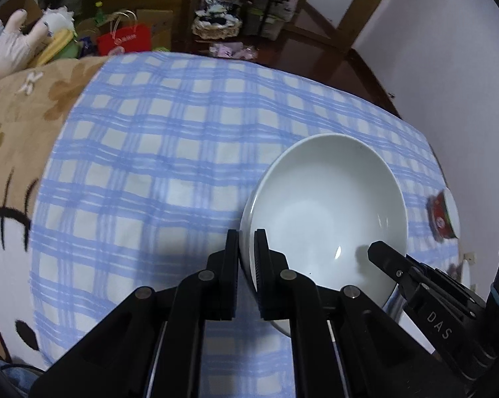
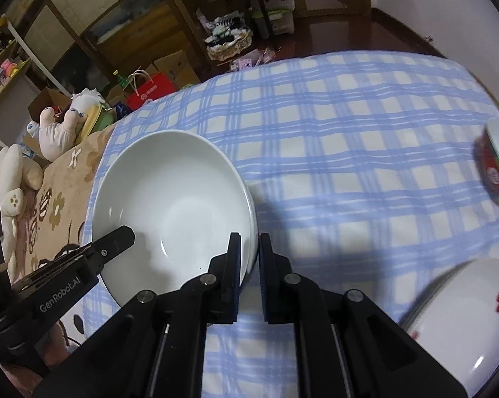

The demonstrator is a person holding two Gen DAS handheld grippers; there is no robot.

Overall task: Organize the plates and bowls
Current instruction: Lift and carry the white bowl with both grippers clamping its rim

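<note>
A large plain white bowl (image 1: 329, 205) (image 2: 173, 205) hangs tilted above the blue checked cloth (image 1: 170, 152) (image 2: 342, 139), casting a shadow on it. My left gripper (image 1: 247, 235) is shut on the bowl's left rim, one pad inside and one outside. My right gripper (image 2: 250, 238) is shut on the opposite rim in the same way. In each wrist view the other gripper's finger (image 1: 382, 252) (image 2: 117, 237) reaches over the bowl's inner wall. A red patterned bowl (image 1: 443, 215) (image 2: 494, 169) lies on the cloth to the right. A white flowered dish (image 2: 465, 318) sits at the near right.
The cloth covers a bed with a brown flower-print blanket (image 1: 24, 99) on its left. Plush toys (image 1: 14, 39) (image 2: 57, 129), a red bag (image 1: 123, 38) and a wicker basket (image 2: 229, 46) crowd the floor beyond. A white wall (image 1: 431, 49) runs along the right.
</note>
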